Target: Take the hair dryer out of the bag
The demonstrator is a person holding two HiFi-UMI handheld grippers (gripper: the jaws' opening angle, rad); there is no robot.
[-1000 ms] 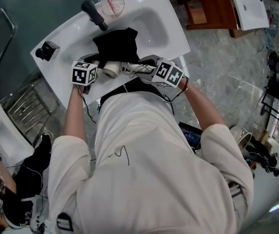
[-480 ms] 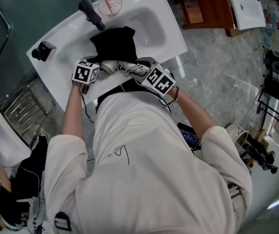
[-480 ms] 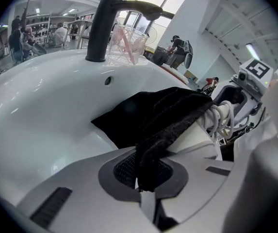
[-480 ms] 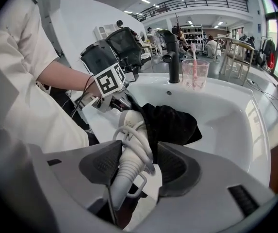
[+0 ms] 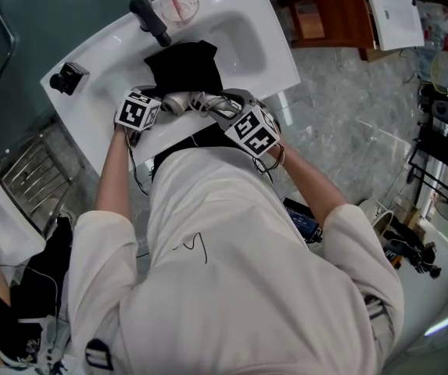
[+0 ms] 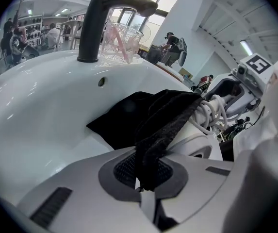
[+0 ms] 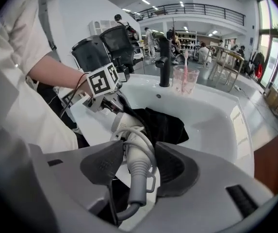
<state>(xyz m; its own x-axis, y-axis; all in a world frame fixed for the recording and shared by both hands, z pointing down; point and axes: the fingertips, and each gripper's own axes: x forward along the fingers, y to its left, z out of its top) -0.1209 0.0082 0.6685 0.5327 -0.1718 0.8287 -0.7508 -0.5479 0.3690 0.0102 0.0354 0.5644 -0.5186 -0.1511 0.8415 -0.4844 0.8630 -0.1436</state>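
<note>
A black fabric bag lies in the white sink. The white hair dryer sticks out of the bag's near edge, over the sink's front rim, with its cord wound round the handle. My left gripper is shut on the bag's edge, just left of the dryer. My right gripper has the dryer's handle and cord between its pads. Its jaws have just been opening a little, and the handle stays between them. The barrel points toward the bag.
A black faucet and a pink cup with a toothbrush stand at the back of the sink. On its left rim sits a small black object. A wooden stool is at the right, a metal rack at the left.
The right gripper has turned and drawn slightly toward the person, the dryer moving with it. The left gripper has shifted a little nearer to the bag's edge.
</note>
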